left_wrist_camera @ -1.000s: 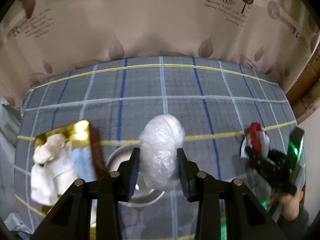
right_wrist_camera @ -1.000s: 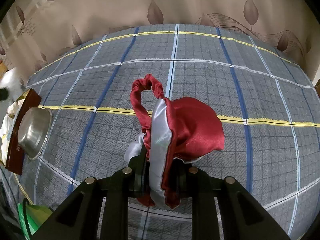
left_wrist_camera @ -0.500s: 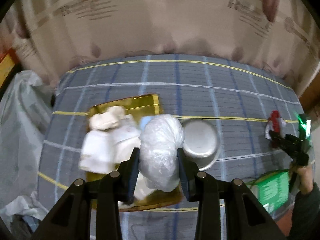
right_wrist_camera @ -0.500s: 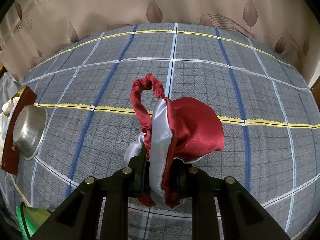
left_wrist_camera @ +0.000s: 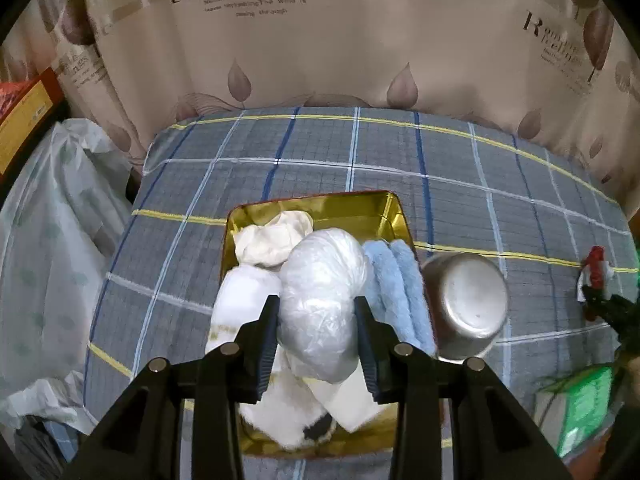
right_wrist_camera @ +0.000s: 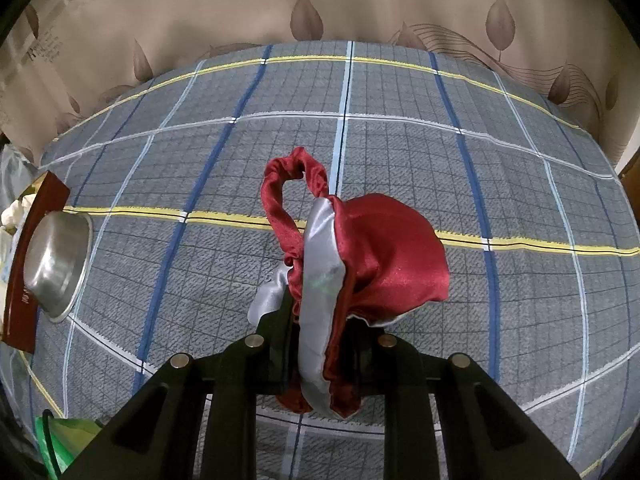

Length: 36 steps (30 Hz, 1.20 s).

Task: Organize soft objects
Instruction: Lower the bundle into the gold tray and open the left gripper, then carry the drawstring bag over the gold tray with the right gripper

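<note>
My left gripper (left_wrist_camera: 316, 344) is shut on a crumpled clear plastic bundle (left_wrist_camera: 322, 304), held over a gold-lined tin box (left_wrist_camera: 360, 208). Inside the box lie white cloths (left_wrist_camera: 272, 240) and a folded light blue towel (left_wrist_camera: 396, 284). My right gripper (right_wrist_camera: 320, 348) is shut on a red and silver satin pouch (right_wrist_camera: 372, 256) with a red loop, above the checked cloth. That pouch (left_wrist_camera: 595, 268) and the right gripper (left_wrist_camera: 608, 308) also appear far right in the left wrist view.
An upturned steel bowl (left_wrist_camera: 466, 300) sits right beside the box; it shows at the left edge (right_wrist_camera: 56, 264) in the right wrist view. The checked tablecloth (right_wrist_camera: 400, 100) covers the table. A curtain hangs behind; plastic bags (left_wrist_camera: 52, 240) lie at left, a green item (left_wrist_camera: 580, 408) at lower right.
My left gripper has carried the plastic bundle leftward, from over the steel bowl to over the gold box. The right gripper and its pouch have stayed still.
</note>
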Tool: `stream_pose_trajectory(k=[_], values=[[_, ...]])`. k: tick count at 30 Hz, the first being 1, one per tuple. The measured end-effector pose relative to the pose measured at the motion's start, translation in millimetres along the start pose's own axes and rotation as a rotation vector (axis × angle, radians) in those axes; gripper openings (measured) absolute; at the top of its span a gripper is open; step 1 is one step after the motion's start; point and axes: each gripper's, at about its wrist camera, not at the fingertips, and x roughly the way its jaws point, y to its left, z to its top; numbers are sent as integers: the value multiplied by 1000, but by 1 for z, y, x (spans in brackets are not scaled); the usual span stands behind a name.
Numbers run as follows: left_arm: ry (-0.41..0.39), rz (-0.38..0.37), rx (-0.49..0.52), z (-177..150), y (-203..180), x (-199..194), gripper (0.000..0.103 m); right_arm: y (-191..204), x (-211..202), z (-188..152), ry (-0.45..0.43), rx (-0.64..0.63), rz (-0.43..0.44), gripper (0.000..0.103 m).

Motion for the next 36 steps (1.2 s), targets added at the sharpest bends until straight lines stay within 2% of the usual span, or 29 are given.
stream_pose_trajectory(k=[5,10,13,15,22,25,31,36], values=[[48,-19,-22,4,2,26,38,0,1,2,11,-2,-4,21],[60,20,-19,6,4,42,38,0,1,3,18,-1,-6,21],[69,42,-12,6,5,48,42,2,2,3,22,-8,-13,21],[59,49,-18,5,7,48,49,3,2,4,24,-12,-19,21],[16,76,36,2,-2,41,50,5,4,4,27,-20,-33,21],[-15,120,67,0,-7,34,51,5,4,5,32,-20,-39,21],[-81,170,117,-3,-10,15,57,6,3,6,40,-20,-54,21],[-124,169,120,-12,-11,-3,58,10,3,7,43,-34,-78,21]])
